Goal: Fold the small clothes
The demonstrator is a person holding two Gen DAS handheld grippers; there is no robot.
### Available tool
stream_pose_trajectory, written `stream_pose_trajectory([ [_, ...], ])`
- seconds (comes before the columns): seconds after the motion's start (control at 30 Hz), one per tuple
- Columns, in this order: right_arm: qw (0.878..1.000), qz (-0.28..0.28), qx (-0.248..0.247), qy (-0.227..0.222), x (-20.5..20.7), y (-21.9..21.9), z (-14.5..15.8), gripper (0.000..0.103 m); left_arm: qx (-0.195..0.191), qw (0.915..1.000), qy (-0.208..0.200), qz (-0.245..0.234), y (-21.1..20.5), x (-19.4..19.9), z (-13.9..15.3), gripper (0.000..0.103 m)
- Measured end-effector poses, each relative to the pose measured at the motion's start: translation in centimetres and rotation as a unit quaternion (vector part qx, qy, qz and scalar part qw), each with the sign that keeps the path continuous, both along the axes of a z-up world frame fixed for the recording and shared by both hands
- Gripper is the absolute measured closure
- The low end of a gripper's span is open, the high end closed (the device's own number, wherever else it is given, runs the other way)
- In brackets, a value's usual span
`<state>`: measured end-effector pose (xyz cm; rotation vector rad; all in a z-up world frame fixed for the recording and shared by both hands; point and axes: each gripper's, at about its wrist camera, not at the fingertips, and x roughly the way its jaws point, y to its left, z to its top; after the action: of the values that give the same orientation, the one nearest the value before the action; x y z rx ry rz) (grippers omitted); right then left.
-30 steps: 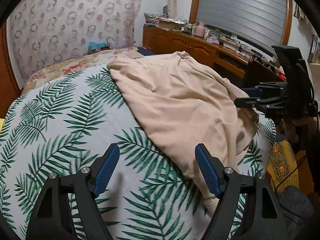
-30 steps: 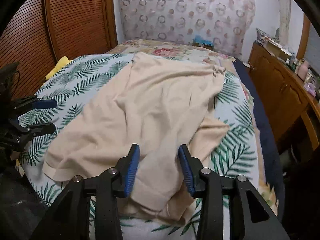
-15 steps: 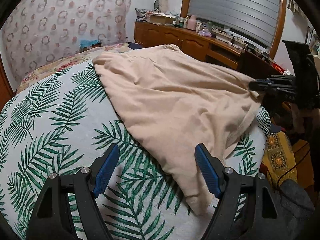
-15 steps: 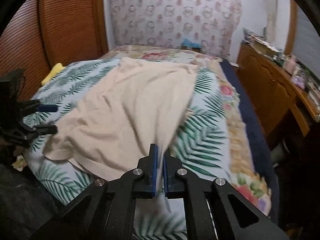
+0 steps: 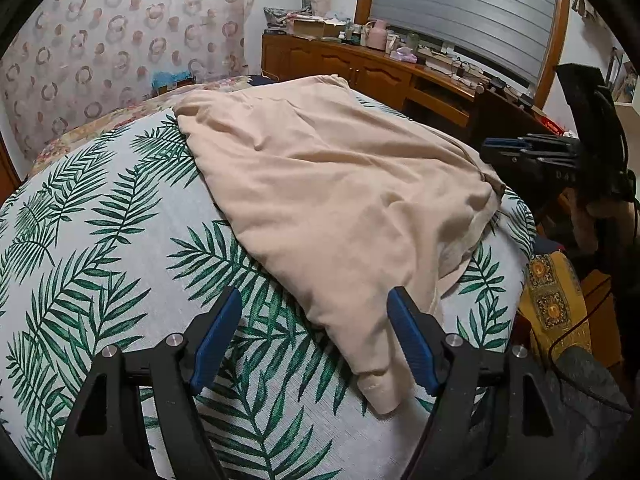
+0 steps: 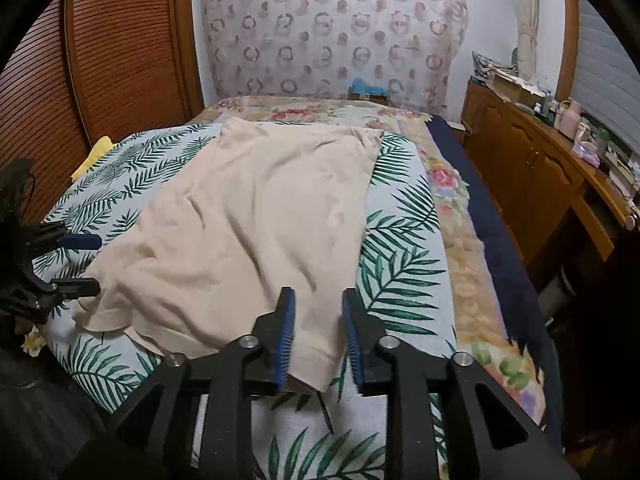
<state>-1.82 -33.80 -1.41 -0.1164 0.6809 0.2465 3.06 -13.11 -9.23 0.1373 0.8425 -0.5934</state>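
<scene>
Shirt (image 6: 256, 216), beige, lies spread across the leaf-print bedspread (image 5: 100, 260), its sleeves reaching the near edge. Right gripper (image 6: 318, 332): jaws have just been opening, now parted with a sleeve end loose between them. Left gripper (image 5: 314, 340) stands wide apart beside the other sleeve. Farther off, a floral blanket (image 6: 440, 184) covers the bed's far end.

bed (image 6: 404, 216) w/ leaf-print cover | on it: beige garment (image 6: 256, 232), spread

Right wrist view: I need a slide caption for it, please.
Right hand-held gripper, jaws just reopened, straddles the near corner of a beige garment spread on a palm-leaf bedspread.
</scene>
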Motion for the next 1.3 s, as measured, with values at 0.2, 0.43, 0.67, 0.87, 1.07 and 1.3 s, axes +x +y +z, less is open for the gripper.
stream_pose_trajectory([
  [0.2,1.0,0.019,0.008,-0.002,-0.2,0.8,-0.4,0.056,0.002,1.0,0.007,-0.005,-0.1,-0.1,-0.3,0.036],
  [0.43,0.999,0.05,0.014,0.0,-0.5,2.1,-1.1,0.054,-0.006,0.9992,0.025,-0.032,-0.3,-0.8,-0.5,0.062],
  [0.67,0.997,0.08,0.012,0.016,-0.4,2.9,-2.0,0.044,-0.035,0.9962,0.057,-0.056,-0.2,-1.0,-0.5,0.092],
  [0.87,0.994,0.103,0.001,0.027,0.0,2.8,-2.6,0.041,-0.074,0.9948,0.034,-0.06,-0.2,-0.4,2.7,0.099],
  [1.07,0.993,0.118,-0.006,0.024,0.0,3.1,-2.7,0.031,-0.099,0.9938,-0.015,-0.048,-0.4,1.5,6.9,0.099],
  [1.3,0.992,0.122,-0.034,0.029,0.0,4.0,-3.3,0.025,-0.116,0.9925,-0.022,-0.032,0.1,4.2,8.0,0.099],
])
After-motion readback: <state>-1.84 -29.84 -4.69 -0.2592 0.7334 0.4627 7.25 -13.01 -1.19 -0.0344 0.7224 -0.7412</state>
